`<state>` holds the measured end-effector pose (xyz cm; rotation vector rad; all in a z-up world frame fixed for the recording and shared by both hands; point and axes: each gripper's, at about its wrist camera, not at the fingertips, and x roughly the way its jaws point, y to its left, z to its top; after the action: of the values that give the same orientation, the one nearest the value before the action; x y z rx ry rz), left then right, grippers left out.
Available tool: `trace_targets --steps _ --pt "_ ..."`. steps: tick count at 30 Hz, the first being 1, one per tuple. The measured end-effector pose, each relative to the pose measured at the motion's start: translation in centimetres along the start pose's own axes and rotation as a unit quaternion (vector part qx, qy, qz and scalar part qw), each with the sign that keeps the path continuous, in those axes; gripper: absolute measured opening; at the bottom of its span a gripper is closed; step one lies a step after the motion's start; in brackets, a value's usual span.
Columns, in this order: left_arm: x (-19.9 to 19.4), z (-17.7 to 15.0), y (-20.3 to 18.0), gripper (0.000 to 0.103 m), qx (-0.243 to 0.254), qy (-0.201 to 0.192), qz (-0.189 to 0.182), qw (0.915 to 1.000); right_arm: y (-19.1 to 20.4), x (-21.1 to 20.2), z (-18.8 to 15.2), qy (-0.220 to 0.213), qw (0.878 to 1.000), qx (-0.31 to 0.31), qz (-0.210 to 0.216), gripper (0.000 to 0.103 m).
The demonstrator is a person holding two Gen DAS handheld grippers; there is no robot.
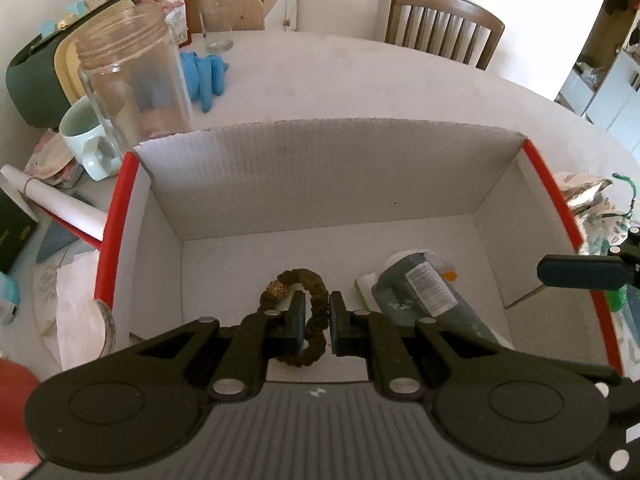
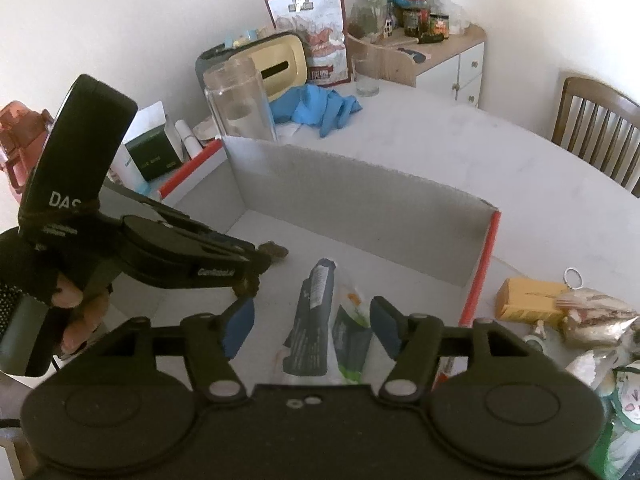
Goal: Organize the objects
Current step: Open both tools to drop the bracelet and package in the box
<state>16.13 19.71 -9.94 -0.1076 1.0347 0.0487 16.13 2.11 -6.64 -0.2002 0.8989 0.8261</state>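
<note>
My left gripper (image 1: 318, 322) is pinched nearly closed on the brown scrunchie (image 1: 298, 316), gripping its band low over the floor of the white cardboard box (image 1: 320, 176). My right gripper (image 2: 312, 326) has its jaws spread apart with nothing between the pads; the grey packet (image 2: 314, 320) lies on the box floor just below them, so I judge it already placed.

The risk I see is on the left: the scrunchie is soft and stretchy, and if I open and lift too quickly its fabric could snag on a pad and ride back out of the box. My two tools also sit close together inside the box, so a careless swing could knock one against the other, or nudge the packet.

Writing is sparse. The device strapped to my left tool shows "DAS" (image 2: 64, 199); the rest is cut off. The packet's white label (image 1: 430, 288) is too small to read.
</note>
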Motion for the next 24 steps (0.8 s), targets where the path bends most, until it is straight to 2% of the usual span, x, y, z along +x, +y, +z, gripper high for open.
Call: trace_targets --steps 2,5,7,9,13,15,18,24 --pt "-0.7 0.0 -0.2 0.011 0.0 -0.009 0.001 1.0 -0.1 -0.7 -0.1 -0.007 1.0 0.001 0.002 0.071" --pt "-1.9 -0.1 -0.6 0.011 0.001 -0.027 0.009 0.9996 -0.1 -1.9 -0.4 -0.021 1.0 -0.003 0.002 0.073" --pt "-2.8 -0.1 -0.9 0.015 -0.001 -0.035 0.01 0.9993 -0.1 -2.7 -0.5 -0.03 1.0 -0.005 0.002 0.077" --pt "-3.6 -0.2 -1.2 0.026 -0.003 -0.044 0.007 0.999 -0.2 -3.5 -0.8 -0.039 0.999 -0.006 0.001 0.079" --pt "-5.3 -0.3 -2.2 0.041 -0.004 -0.066 0.0 0.9978 -0.6 -5.0 -1.2 -0.052 0.999 -0.003 0.001 0.083" --pt "-6.0 -0.4 -2.9 0.058 -0.005 -0.076 0.0 0.9971 -1.1 -5.7 -1.5 -0.057 0.998 0.003 0.0 0.083" --pt "-7.0 -0.5 -4.3 0.065 -0.001 -0.089 -0.002 0.996 -1.8 -6.8 -2.0 -0.066 0.998 0.011 -0.002 0.085" --pt "-8.2 -0.9 -7.1 0.068 -0.001 -0.097 -0.018 0.9951 -3.4 -8.9 -3.2 -0.077 0.997 0.028 -0.008 0.088"
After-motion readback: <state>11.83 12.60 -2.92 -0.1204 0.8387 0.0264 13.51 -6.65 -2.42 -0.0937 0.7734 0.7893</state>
